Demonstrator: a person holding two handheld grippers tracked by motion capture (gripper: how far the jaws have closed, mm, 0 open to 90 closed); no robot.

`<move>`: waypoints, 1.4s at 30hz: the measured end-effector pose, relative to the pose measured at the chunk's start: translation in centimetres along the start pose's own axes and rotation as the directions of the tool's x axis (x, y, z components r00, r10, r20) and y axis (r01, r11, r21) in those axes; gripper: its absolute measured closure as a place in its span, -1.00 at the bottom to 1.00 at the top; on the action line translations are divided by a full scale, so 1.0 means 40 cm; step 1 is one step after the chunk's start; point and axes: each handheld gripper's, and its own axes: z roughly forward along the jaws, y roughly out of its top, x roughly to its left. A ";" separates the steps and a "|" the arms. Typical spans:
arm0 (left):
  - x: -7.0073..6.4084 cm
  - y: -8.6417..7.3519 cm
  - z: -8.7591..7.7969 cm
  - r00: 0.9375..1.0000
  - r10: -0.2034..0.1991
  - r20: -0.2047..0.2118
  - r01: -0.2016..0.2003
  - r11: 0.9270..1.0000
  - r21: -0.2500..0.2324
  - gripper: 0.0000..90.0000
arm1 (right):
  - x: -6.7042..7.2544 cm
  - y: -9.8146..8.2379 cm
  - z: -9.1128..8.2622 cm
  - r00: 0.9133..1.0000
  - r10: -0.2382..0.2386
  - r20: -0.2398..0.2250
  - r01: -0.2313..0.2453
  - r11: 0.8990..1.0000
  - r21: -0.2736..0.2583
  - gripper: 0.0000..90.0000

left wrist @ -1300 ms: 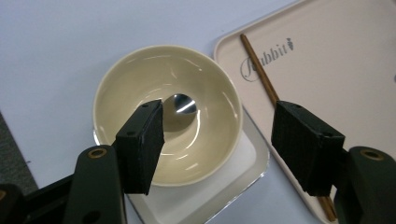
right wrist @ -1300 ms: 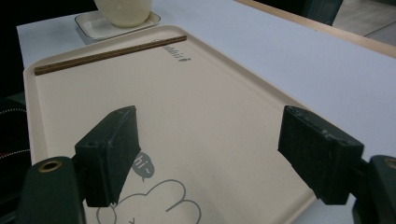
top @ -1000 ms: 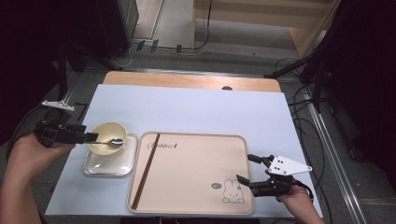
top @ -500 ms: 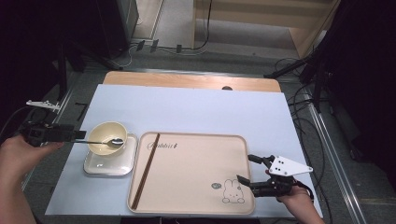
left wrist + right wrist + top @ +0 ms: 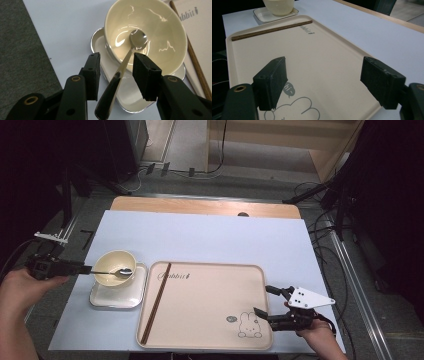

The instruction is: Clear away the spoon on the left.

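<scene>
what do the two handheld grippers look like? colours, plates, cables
Both are black with two blocky, square-ended jaws and brass-coloured rivets at the joints. The right gripper carries a white three-cornered plate dotted with small dark holes. The left gripper has a pale plate on top; a dark cable trails from it.

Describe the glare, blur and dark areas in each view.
High view: the surroundings fall into near black, while the pale blue table mat is evenly lit. Left gripper view: bright streaks of glare sit on the glossy cream bowl and the metal spoon; the spoon's near handle end is dark and blurred. Right gripper view: the beige rectangular tray is soft, the black jaws blurred.
</scene>
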 end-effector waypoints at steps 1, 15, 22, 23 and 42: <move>0.001 -0.001 -0.001 1.000 0.000 0.001 0.000 1.000 0.001 0.32 | 0.000 0.000 0.000 1.000 -0.001 0.001 0.001 1.000 0.000 -0.52; -0.010 -0.009 0.004 0.999 0.031 0.018 -0.032 0.999 0.042 0.58 | -0.001 0.000 0.000 1.000 0.005 0.001 -0.005 1.000 -0.001 -0.52; -0.009 -0.014 0.008 0.998 0.007 0.054 -0.010 0.998 0.064 0.72 | -0.001 0.000 0.001 1.000 0.002 0.000 -0.002 1.000 -0.002 -0.52; -0.010 -0.015 0.008 0.998 0.000 0.058 -0.004 0.998 0.067 0.78 | -0.001 0.001 0.000 1.000 0.005 0.001 -0.005 1.000 -0.002 -0.52; -0.018 -0.016 -0.018 0.992 -0.057 0.108 0.058 0.998 0.001 0.99 | -0.002 0.001 -0.002 1.000 0.003 0.004 -0.003 1.000 -0.011 -0.52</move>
